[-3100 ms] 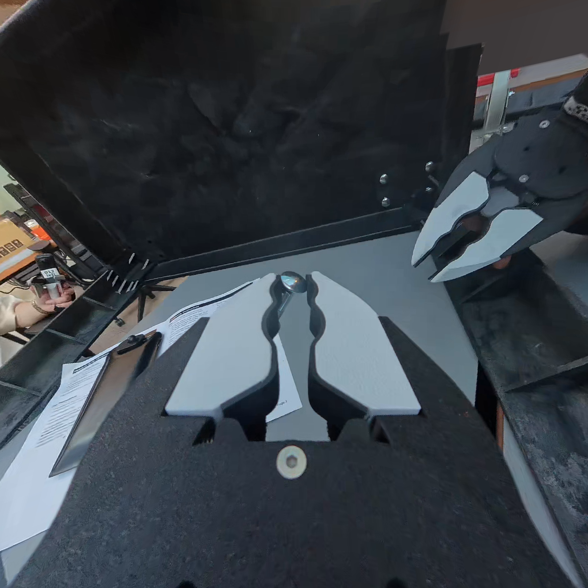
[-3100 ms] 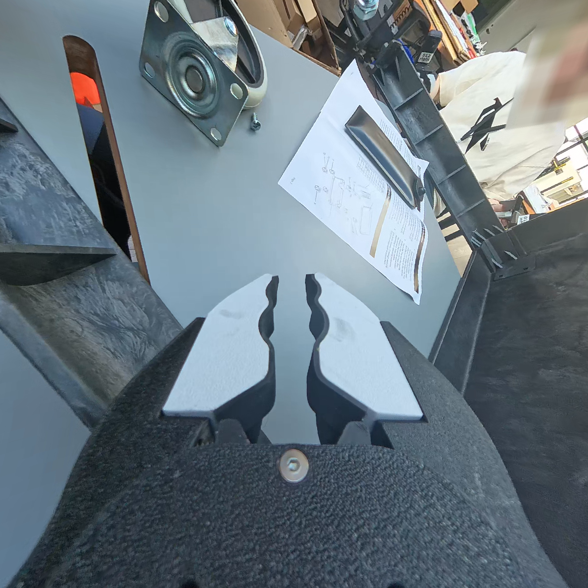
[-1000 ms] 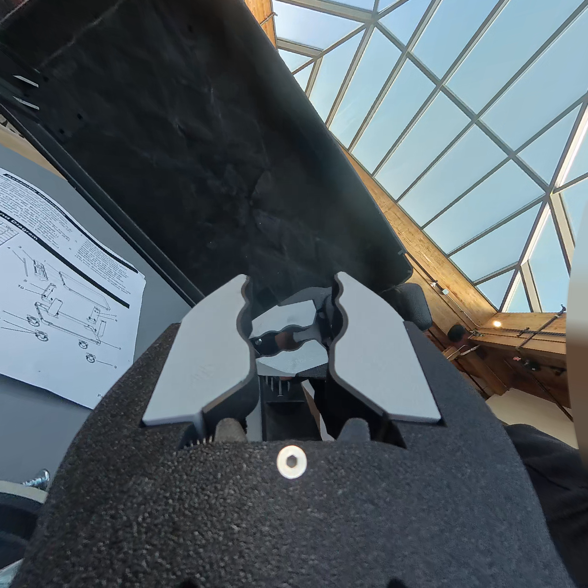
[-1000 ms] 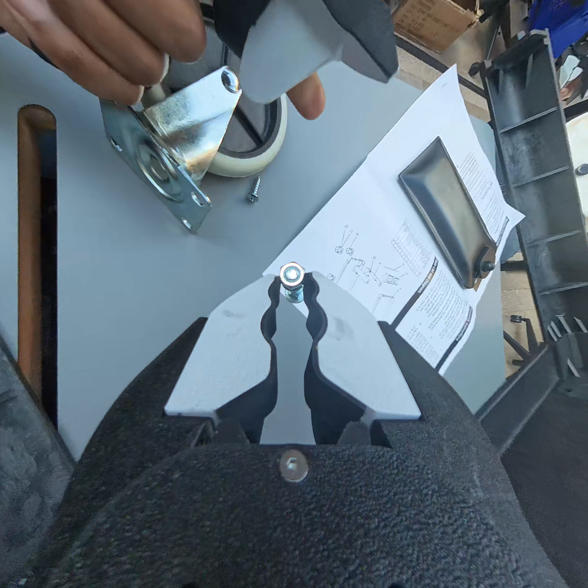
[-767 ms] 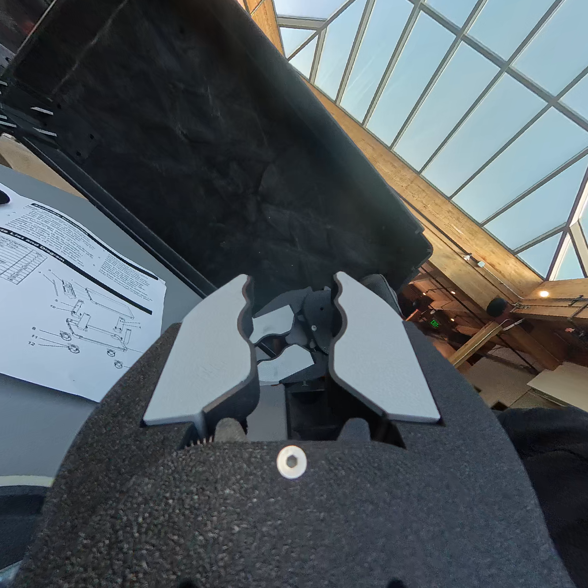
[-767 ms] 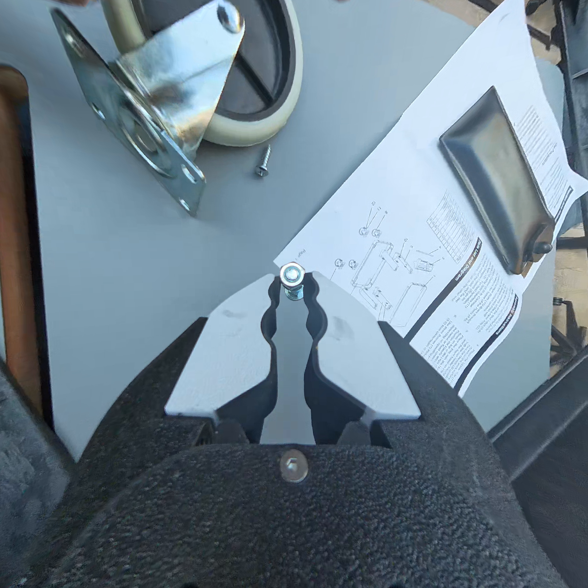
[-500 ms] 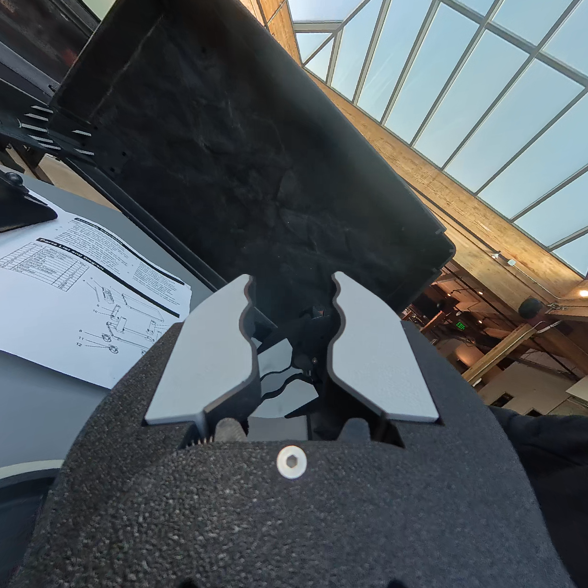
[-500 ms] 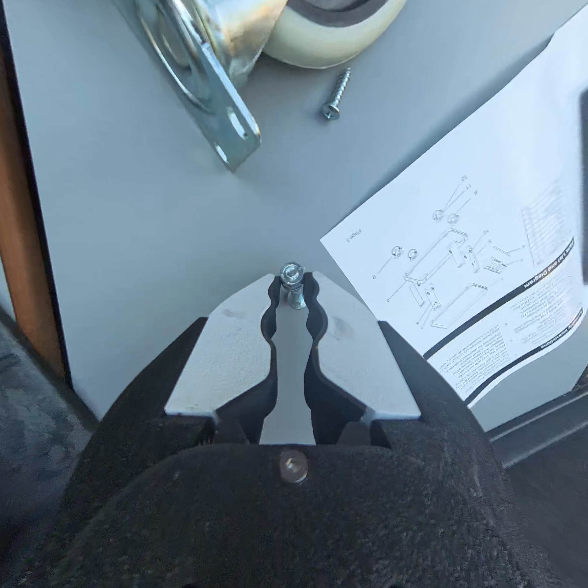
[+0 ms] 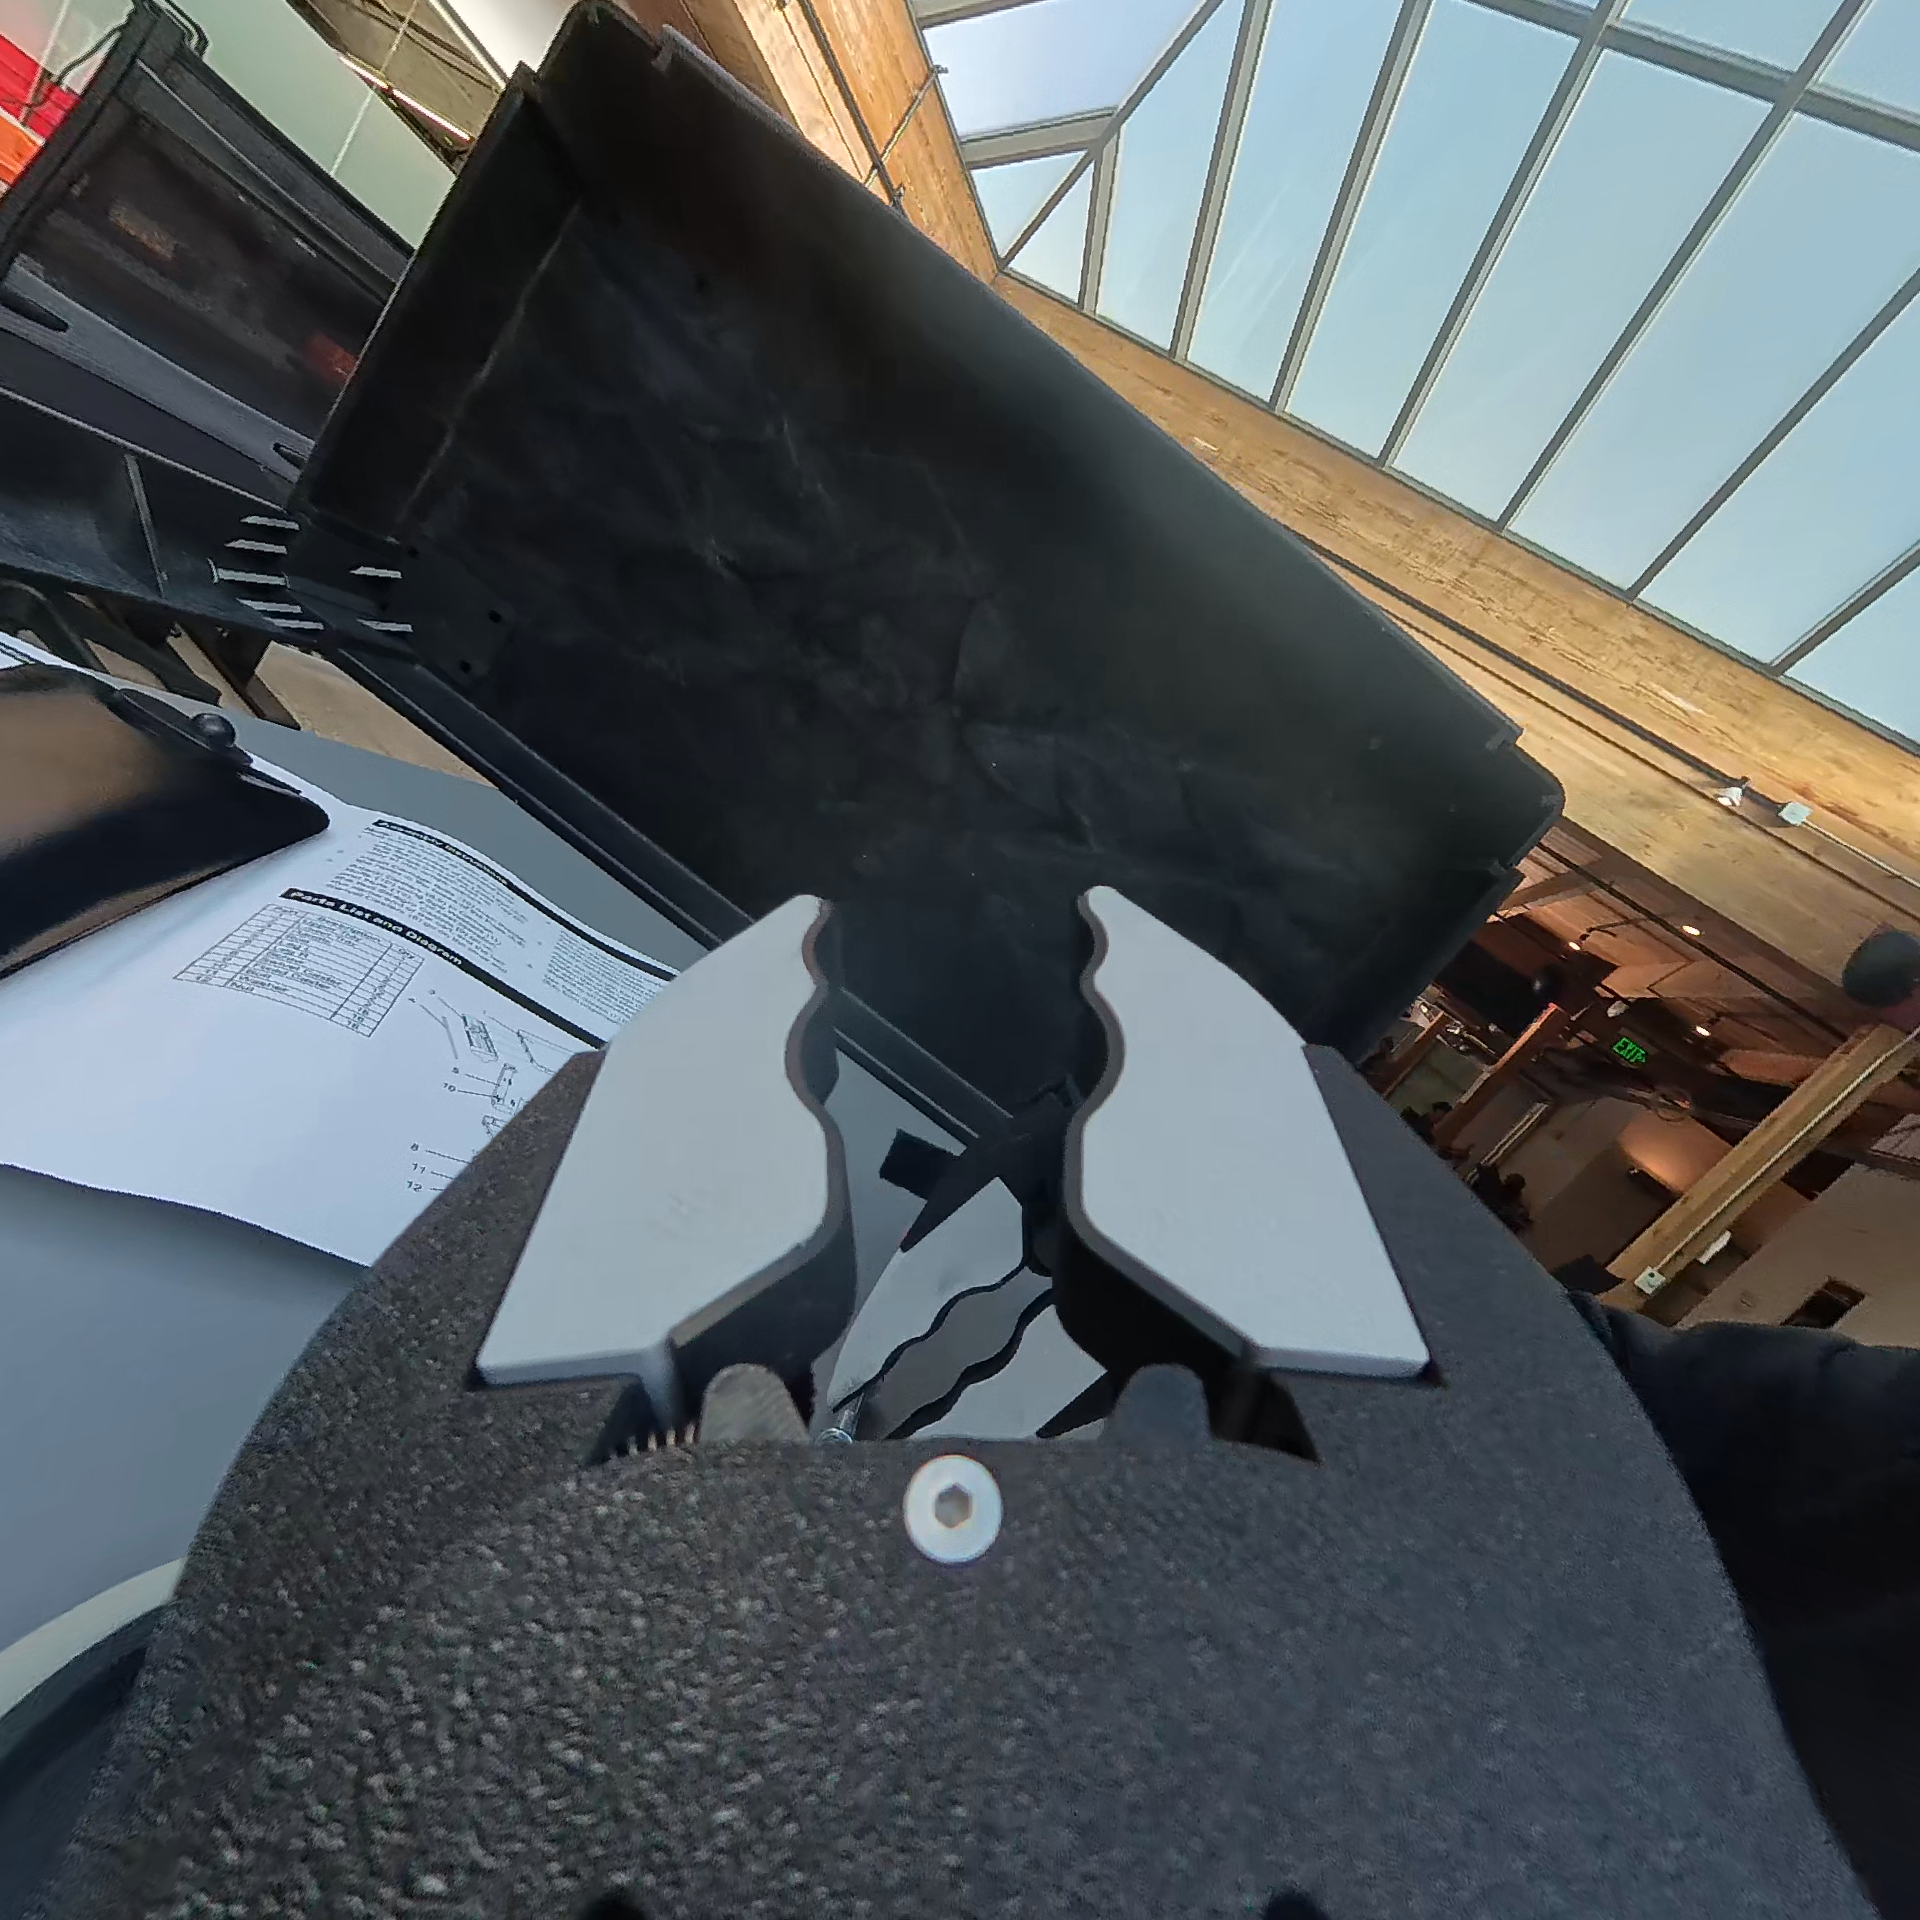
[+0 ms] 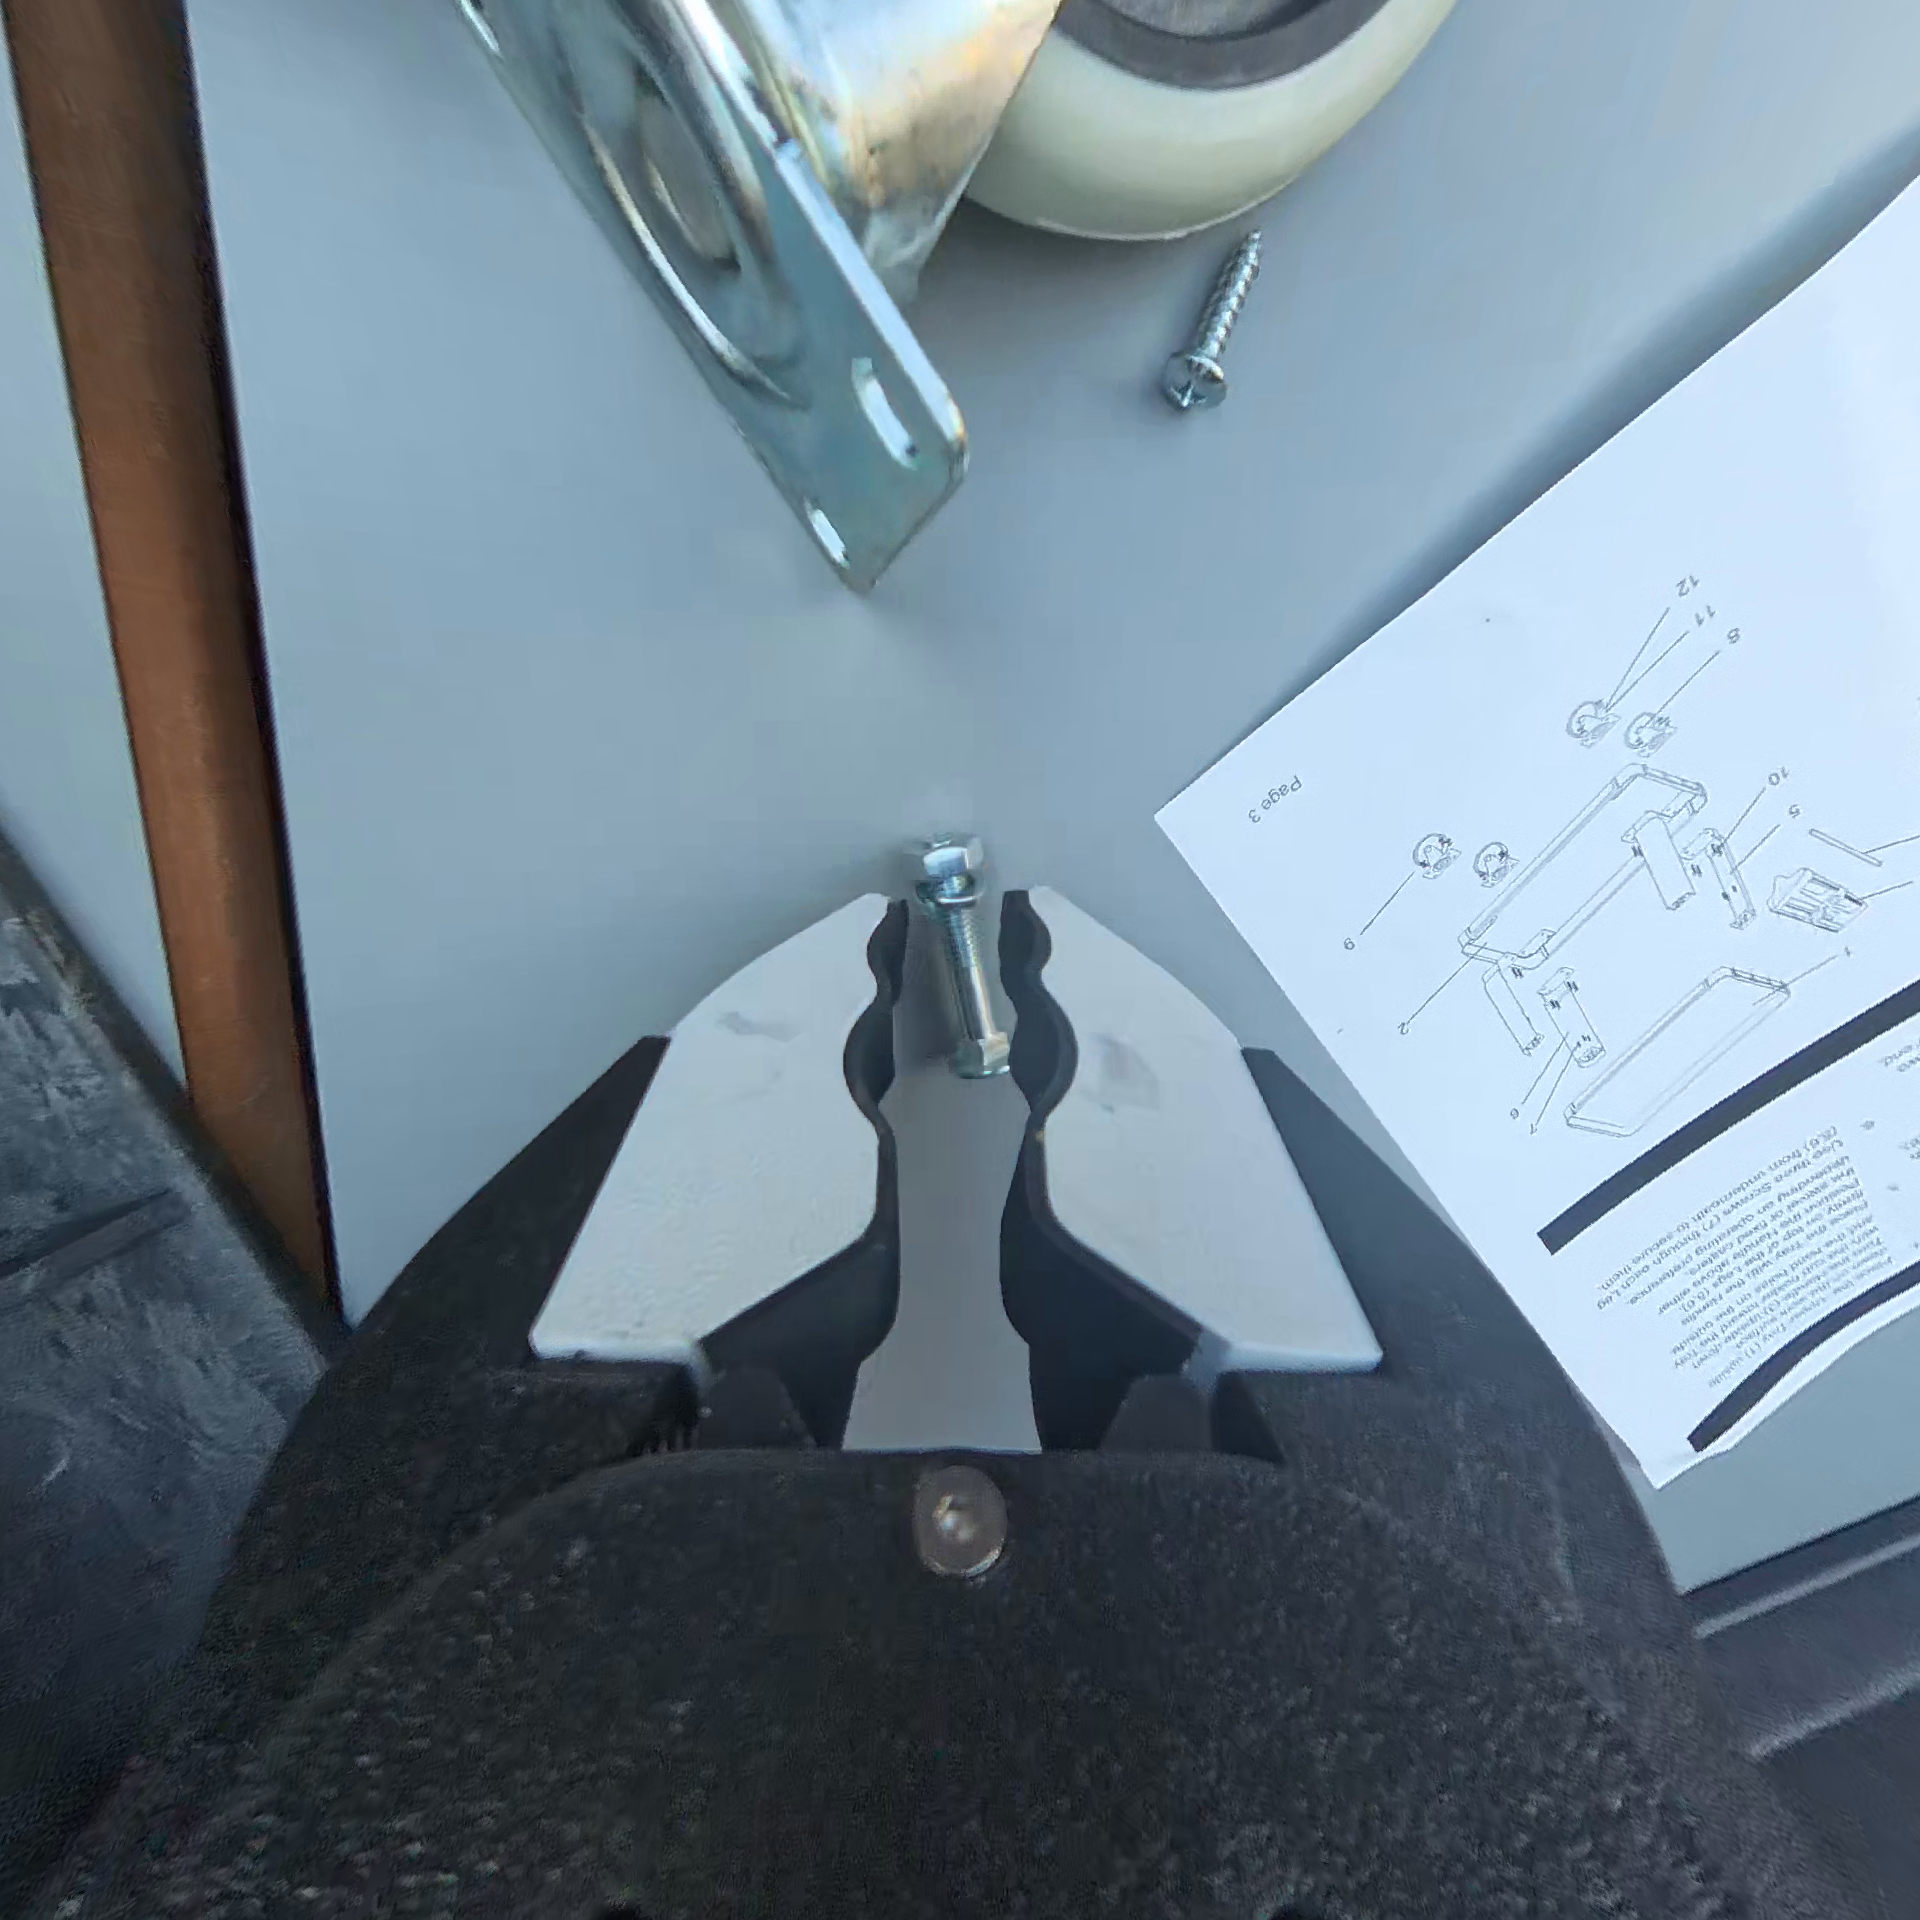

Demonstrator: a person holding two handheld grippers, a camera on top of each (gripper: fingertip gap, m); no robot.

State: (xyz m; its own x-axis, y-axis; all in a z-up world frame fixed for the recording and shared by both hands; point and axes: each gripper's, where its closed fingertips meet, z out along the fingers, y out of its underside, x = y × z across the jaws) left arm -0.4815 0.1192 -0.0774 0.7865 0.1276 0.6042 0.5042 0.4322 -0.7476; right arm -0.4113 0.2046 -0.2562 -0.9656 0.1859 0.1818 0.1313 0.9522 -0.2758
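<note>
A silver bolt [image 10: 961, 956] with a nut and washer lies on the grey table [image 10: 520, 727] between the fingers of my right gripper [image 10: 951, 904]. There is a gap on each side of the bolt, so the pads do not press it and the gripper is open. A caster wheel [image 10: 790, 260] with a metal mounting plate lies just beyond it. My left gripper [image 9: 951, 914] is open and empty, tilted up toward a black panel [image 9: 831, 520]. The right gripper also shows low between the left fingers [image 9: 935, 1351].
A loose screw [image 10: 1216, 322] lies beside the caster. A printed instruction sheet [image 10: 1610, 987] covers the table's right side and also shows in the left wrist view [image 9: 260, 1039], with a dark metal tray [image 9: 104, 810] on it. A wood-edged slot [image 10: 135, 520] runs along the left. About 20 centimetres separates my left fingertips from my right. My right gripper's tips are some 10 centimetres from the loose screw [image 10: 1216, 322].
My right gripper came down to the table with the bolt pinched at its tips, then its fingers parted and the bolt now lies loose between them. My left gripper tilted upward and stayed open.
</note>
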